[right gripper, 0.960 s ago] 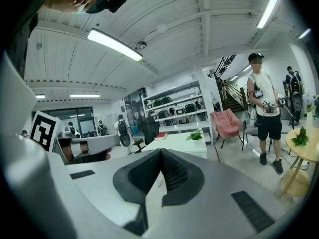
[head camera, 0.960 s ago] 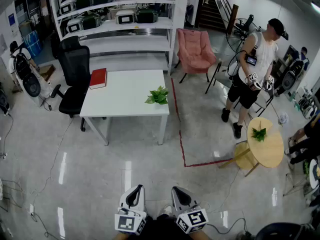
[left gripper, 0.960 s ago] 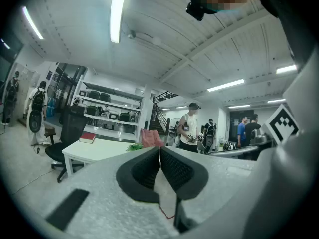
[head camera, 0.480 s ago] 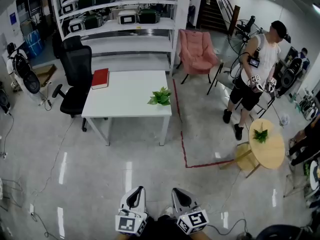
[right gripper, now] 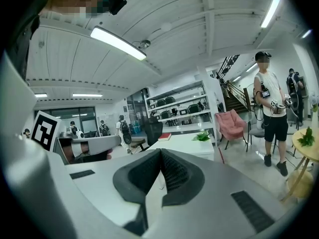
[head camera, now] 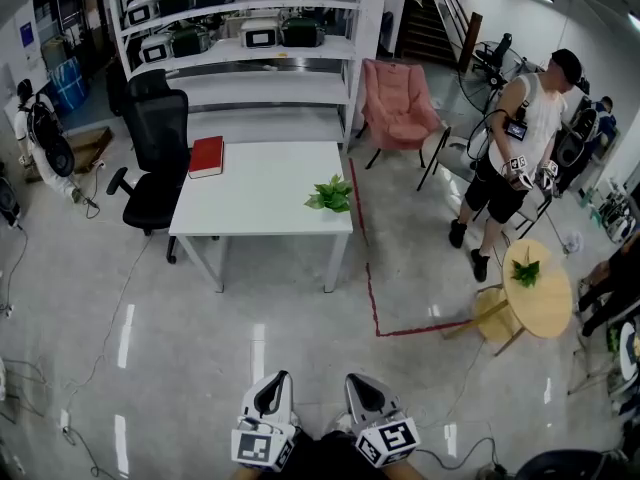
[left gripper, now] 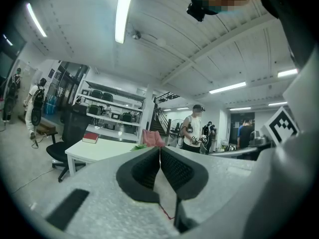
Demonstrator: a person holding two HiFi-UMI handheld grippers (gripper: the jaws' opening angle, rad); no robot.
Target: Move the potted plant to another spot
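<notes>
While both tools sit low at the bottom edge of the head view, the left gripper (head camera: pixel 272 388) and the right gripper (head camera: pixel 362 388) lie side by side, well apart from the potted plant (head camera: pixel 331 196). The potted plant stands upright near the right-hand edge of the white table (head camera: pixel 250 203). A red book (head camera: pixel 207 156) lies at the table's far left corner, and a black office chair (head camera: pixel 157 158) stands beside that end. A red tape line (head camera: pixel 372 288) runs along the floor just right of the table.

Left gripper view: the jaws are pressed together at the tips with nothing between them. The potted plant shows as a small green patch on the table, just above the left jaw.

Right gripper view: the jaws are likewise closed tip to tip and empty. The potted plant is seen on the table, far ahead.
</notes>
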